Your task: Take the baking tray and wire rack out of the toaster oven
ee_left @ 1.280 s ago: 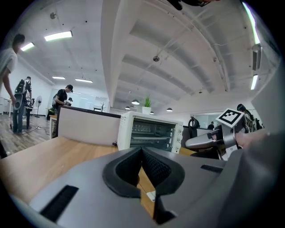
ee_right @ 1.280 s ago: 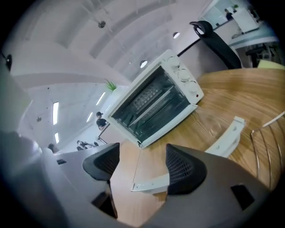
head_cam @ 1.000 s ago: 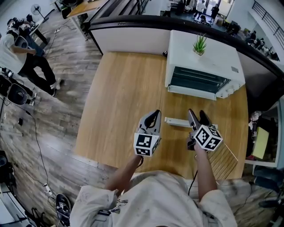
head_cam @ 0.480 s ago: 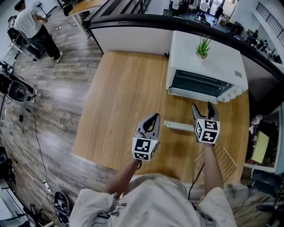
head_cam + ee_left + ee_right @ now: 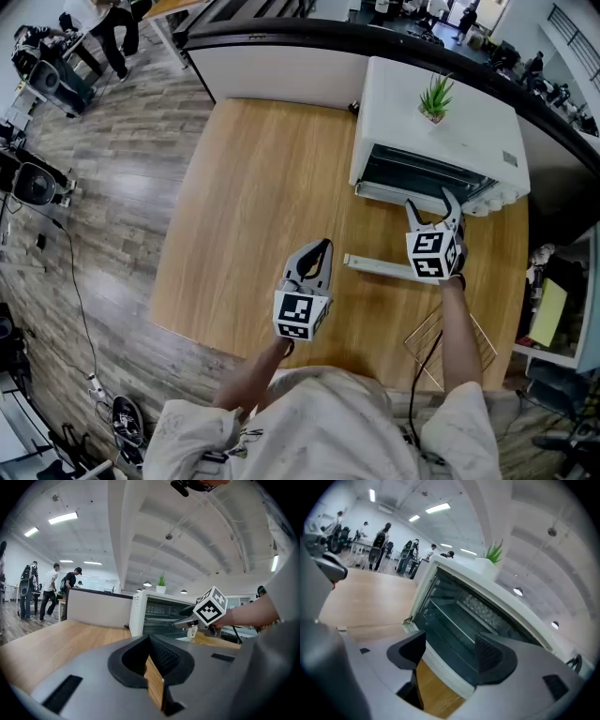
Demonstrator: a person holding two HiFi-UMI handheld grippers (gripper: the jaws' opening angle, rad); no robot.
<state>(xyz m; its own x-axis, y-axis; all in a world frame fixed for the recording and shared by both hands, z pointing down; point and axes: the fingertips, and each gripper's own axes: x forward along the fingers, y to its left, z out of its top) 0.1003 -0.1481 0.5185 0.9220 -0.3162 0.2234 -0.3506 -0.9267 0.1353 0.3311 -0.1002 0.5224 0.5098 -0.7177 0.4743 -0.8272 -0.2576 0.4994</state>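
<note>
The white toaster oven (image 5: pixel 441 131) stands at the table's back right with its mouth (image 5: pixel 417 175) dark and open. Its glass door lies flat, with the white handle (image 5: pixel 375 265) toward me. A wire rack (image 5: pixel 453 345) lies on the table at the front right edge. My right gripper (image 5: pixel 431 208) is open just in front of the oven mouth, with nothing between its jaws (image 5: pixel 450 644). Inside I see a dark flat shelf or tray (image 5: pixel 457 616); I cannot tell which. My left gripper (image 5: pixel 322 248) hovers over the table's middle, shut and empty (image 5: pixel 150 641).
A small potted plant (image 5: pixel 433 98) sits on top of the oven. A dark counter (image 5: pixel 281 42) runs behind the wooden table (image 5: pixel 253 187). The table's left and front edges drop to a plank floor, where people stand far off (image 5: pixel 94 19).
My right gripper has moved forward, from above the door handle up to the oven mouth. The left gripper has stayed nearly where it was.
</note>
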